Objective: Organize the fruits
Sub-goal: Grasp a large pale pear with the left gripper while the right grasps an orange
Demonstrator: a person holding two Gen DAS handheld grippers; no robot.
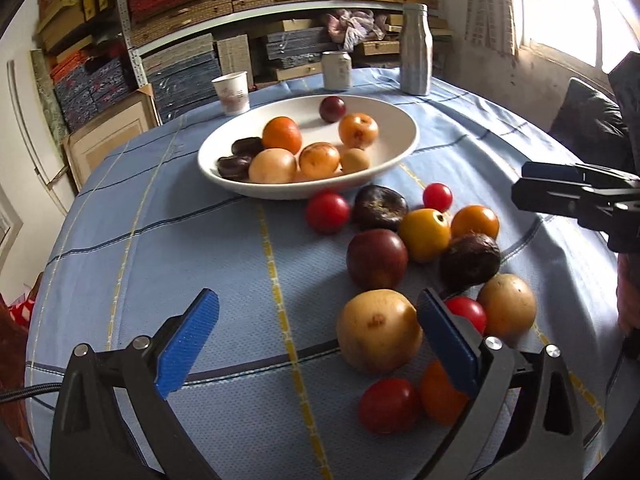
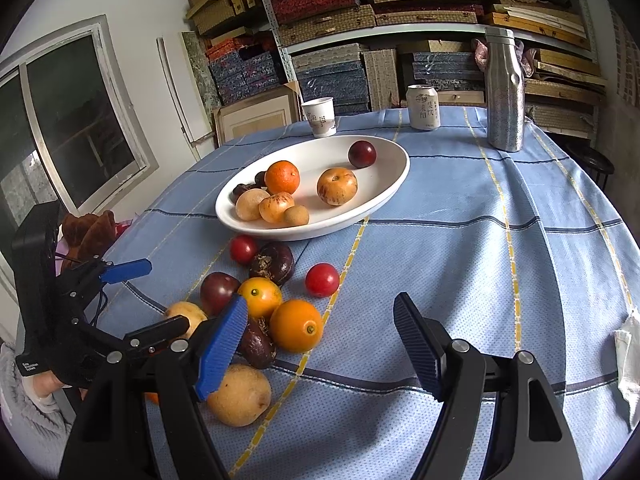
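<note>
Both the left gripper (image 1: 316, 344) and right gripper (image 2: 320, 344) are hanging open-jawed over loose fruits (image 1: 424, 236); the white bowl (image 1: 400, 152), paper cup (image 1: 232, 92), can (image 1: 337, 71) and steel bottle (image 1: 416, 52) are standing toward the table's far edge.

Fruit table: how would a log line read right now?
left gripper: open, empty | right gripper: open, empty | bowl: partly filled | loose fruit: on tablecloth

Both the left gripper (image 1: 318, 344) and the right gripper (image 2: 320, 344) are built of black angular arms studded with round silver screws, each finger faced with a ribbed blue pad (image 1: 188, 344). A black braided cable (image 1: 28, 394) trails off the left one (its handle carries a small white label (image 2: 30, 367)). The person's sleeve (image 2: 28, 416) is pale grey knit.
</note>
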